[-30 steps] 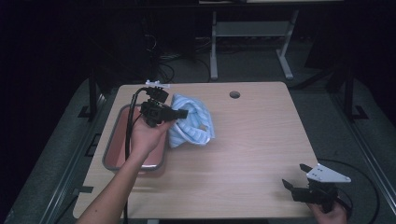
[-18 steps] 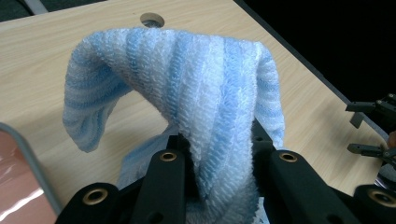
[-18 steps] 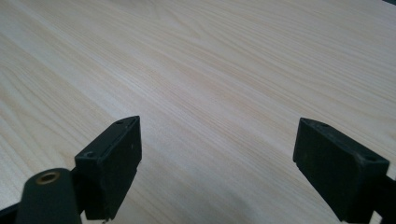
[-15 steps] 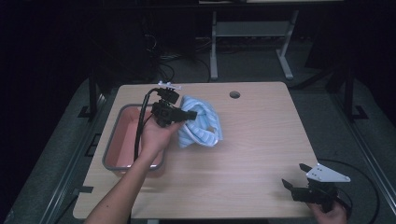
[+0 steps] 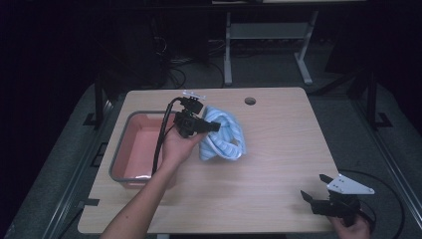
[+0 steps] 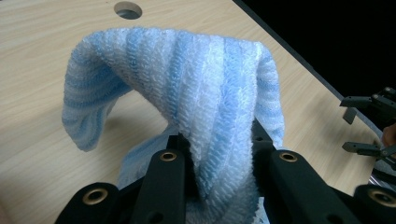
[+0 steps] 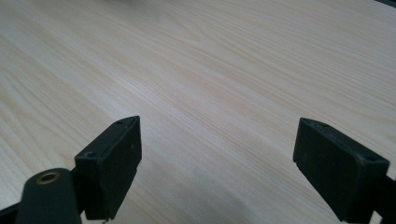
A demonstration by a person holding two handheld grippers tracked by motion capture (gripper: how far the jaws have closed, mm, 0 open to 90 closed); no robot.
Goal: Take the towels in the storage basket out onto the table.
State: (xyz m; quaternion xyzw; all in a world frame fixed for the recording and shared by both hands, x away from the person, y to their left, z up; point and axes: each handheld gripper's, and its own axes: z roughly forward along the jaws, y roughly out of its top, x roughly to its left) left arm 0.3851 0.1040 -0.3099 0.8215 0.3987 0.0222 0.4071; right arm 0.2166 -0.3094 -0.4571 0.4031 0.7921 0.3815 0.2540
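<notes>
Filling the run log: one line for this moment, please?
left gripper: shut on striped towel, lifted beside pink tub | right gripper: open, idle over table

Since the earliest frame, the left gripper has shifted toward the centre of the counter, away from the red tub. The blue-and-white striped towel clamped in its jaws has travelled with it. The tub interior, previously partly covered by the hand and forearm, is now more exposed. The towel bundle now lies clear of the tub rim.
</notes>
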